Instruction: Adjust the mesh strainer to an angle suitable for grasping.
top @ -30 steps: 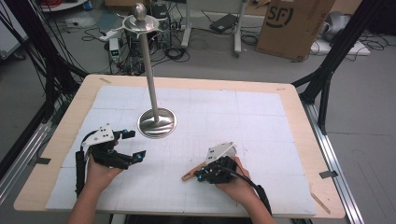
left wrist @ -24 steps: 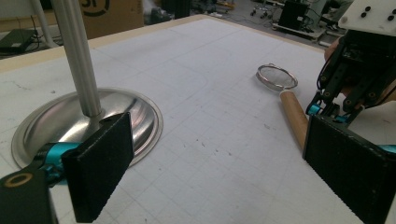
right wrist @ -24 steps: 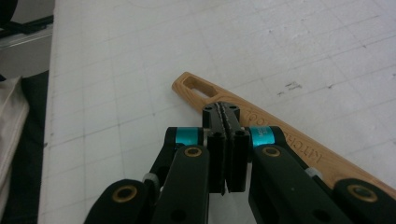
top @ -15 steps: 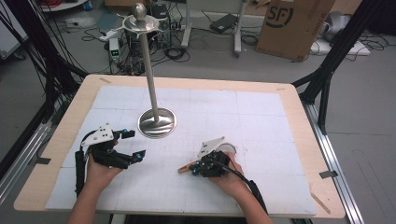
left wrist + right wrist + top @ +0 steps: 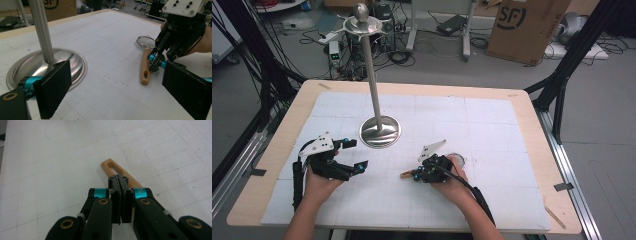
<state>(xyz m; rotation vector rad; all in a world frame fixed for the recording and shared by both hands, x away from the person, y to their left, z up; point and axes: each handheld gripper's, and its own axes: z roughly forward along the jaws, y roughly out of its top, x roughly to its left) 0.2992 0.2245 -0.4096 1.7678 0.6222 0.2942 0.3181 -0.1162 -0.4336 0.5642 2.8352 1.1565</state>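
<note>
- The right gripper (image 5: pixel 416 174) lies low over the white mat (image 5: pixel 492 125) in the near middle of the table (image 5: pixel 532 107); its jaws are pressed together over the wooden handle (image 5: pixel 117 170) of a small strainer.
- The handle lies flat on the mat, its slotted end poking out past the jaw tips in the right gripper view; the strainer's wire ring (image 5: pixel 146 41) lies on the mat behind that gripper.
- The left gripper (image 5: pixel 357 155) is held near the left front, jaws wide apart with nothing between them.
- The metal stand (image 5: pixel 373 85) rises upright from its round base (image 5: pixel 380 132), just beyond the left gripper and well apart from the handle.
- Bare mat lies between the two grippers and across the far right half; the table's front edge is close behind both hands.
</note>
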